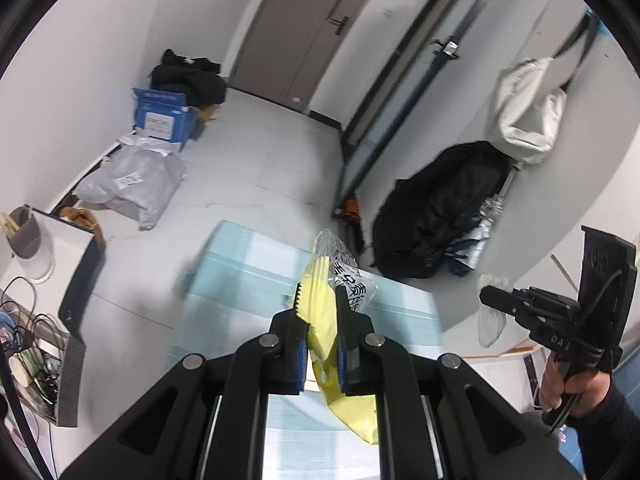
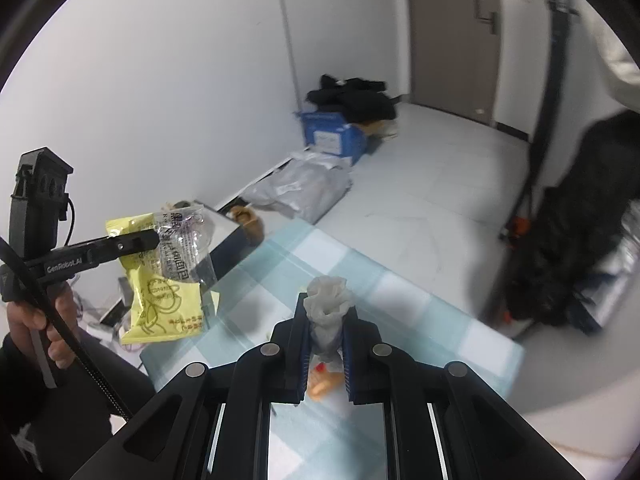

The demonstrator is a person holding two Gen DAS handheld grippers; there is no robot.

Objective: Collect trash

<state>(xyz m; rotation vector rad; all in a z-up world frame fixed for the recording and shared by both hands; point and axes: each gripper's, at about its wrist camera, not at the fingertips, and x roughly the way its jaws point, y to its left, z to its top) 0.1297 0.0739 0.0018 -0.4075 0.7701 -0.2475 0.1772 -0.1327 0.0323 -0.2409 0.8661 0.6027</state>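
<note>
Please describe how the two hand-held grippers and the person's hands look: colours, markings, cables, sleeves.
Both are black, with blue toothed finger pads and round silver pivot bolts. The left hand-held gripper bears white "GenRobot.AI" lettering, a thin black cable and a strap. The right hand-held gripper has embossed letters. Bare hands, dark sleeves.

White walls, grey floor, brown door.

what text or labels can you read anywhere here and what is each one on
"GenRobot.AI": on the side of the left tongs, seen in the right wrist view.
"FACIAL": on the blue box on the floor by the wall; the smaller print under it is blurred.
Black Chinese characters on the clear wrapper: too warped to read.
Drawing and print on the yellow packet: too small to read.
Embossed letters on the right tongs: unclear.
</note>
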